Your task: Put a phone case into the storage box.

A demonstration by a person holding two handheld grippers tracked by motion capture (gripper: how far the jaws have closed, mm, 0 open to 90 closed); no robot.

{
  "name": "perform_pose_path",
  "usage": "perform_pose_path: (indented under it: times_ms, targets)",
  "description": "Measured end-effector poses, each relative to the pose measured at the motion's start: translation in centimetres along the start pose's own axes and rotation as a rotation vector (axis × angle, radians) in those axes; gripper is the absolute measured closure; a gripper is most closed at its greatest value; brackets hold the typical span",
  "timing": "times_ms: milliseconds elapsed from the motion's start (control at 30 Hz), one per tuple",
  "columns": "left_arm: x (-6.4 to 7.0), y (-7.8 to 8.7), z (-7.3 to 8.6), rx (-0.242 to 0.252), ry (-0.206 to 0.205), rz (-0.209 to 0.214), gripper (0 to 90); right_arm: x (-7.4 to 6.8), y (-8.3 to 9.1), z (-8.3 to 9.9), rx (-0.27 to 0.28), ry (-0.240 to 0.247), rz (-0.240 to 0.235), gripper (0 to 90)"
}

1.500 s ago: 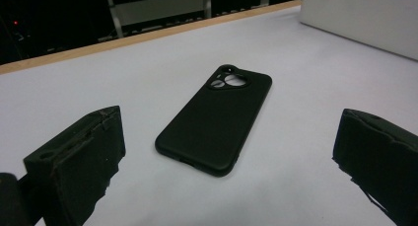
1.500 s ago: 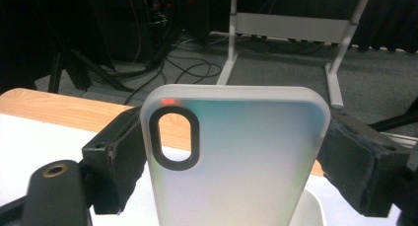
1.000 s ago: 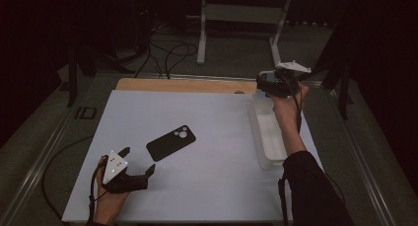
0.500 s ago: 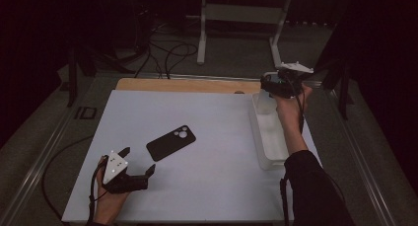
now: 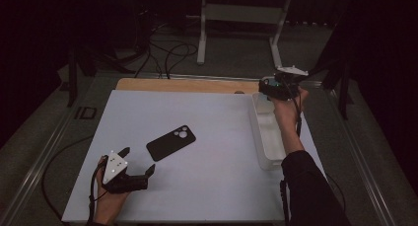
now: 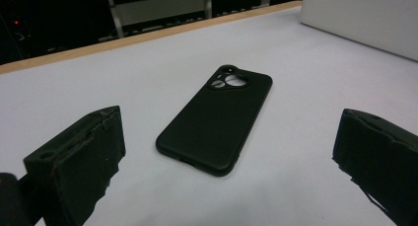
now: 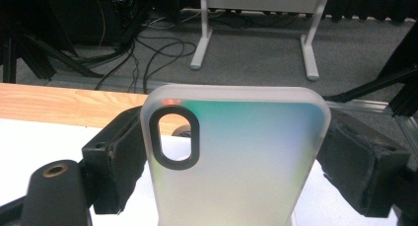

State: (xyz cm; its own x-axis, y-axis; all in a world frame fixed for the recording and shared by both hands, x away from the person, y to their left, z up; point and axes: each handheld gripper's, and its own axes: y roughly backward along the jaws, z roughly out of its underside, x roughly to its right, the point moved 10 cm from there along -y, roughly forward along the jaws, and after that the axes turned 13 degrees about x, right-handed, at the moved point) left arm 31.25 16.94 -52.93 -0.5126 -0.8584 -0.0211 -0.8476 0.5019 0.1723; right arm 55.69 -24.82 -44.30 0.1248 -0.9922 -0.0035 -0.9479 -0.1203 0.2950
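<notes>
At lower left, the left claw (image 5: 137, 163) rests on the white desk (image 5: 207, 122), jaws apart, near a black phone case (image 5: 170, 143). At upper right, the right claw (image 5: 266, 88) hangs above a white tray (image 5: 266, 137).

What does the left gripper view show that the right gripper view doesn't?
The left gripper view: a black phone case lying flat on the white table, between open black fingers, touching neither, and a white tray's wall at the far right.

The right gripper view: a frosted, translucent phone case held upright between fingers, with floor cables and a white stand beyond.

Both: the table's wooden far edge.
</notes>
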Motion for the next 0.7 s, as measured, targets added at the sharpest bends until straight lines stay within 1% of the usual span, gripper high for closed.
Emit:
perform_pose_path:
  times_ms: [433,600,633,700]
  targets:
    - [0.0,0.0,0.0,0.002,0.002,-0.001,0.2,-0.1,-0.8,1.2,-0.024,-0.006,0.001,16.2]
    - [-0.1,0.0,0.0,0.001,0.001,-0.001,0.2,-0.1,-1.2,1.8,-0.034,-0.009,0.008,16.2]
    - [-0.1,0.0,0.0,0.0,0.001,-0.002,0.2,-0.1,-1.3,2.2,-0.039,-0.013,0.012,16.1]
    - [-0.1,0.0,0.0,0.002,0.001,-0.001,0.2,-0.1,-1.4,2.4,-0.046,-0.009,0.015,16.1]
